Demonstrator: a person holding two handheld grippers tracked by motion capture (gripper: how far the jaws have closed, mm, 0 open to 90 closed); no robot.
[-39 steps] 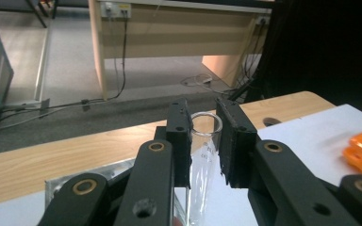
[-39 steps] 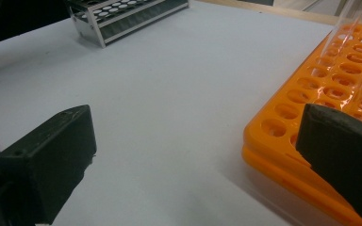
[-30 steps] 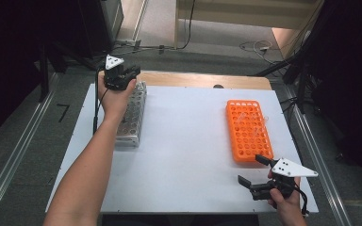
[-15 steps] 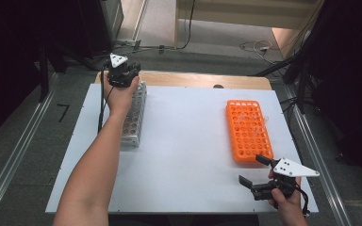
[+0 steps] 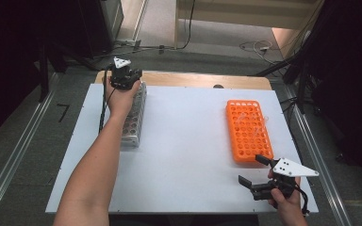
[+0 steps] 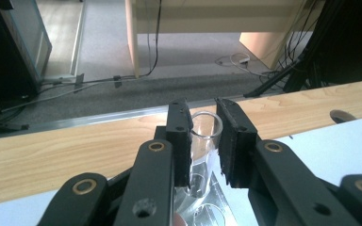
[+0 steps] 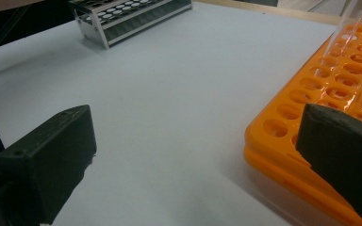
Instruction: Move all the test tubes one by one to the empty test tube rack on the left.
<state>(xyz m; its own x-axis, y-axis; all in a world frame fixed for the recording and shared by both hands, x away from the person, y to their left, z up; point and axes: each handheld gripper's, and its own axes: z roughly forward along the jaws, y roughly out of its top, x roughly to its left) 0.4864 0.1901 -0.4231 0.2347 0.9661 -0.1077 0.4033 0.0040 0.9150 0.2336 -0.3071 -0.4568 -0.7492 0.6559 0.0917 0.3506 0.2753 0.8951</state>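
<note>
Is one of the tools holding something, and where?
The left tool pinches a clear glass tube just below its rim. The right tool is open, holding nothing.

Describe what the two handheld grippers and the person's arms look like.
Both grippers are black with two flat-padded jaws. The left gripper has brass-coloured rivets on its links and trails a black cable. The right gripper carries a pale three-cornered plate with small holes. The forearms are bare, no sleeves.

A white surface [image 5: 188, 141] carried the things, with a strip of pale wood [image 5: 193, 80] along its far edge, pierced by a dark round hole [image 5: 218, 86]. A metal tube rack [image 5: 134, 117] lay on its left part, lengthwise toward the far edge. An orange tube rack [image 5: 247, 129] lay well apart on the right part, near the right edge.
</note>
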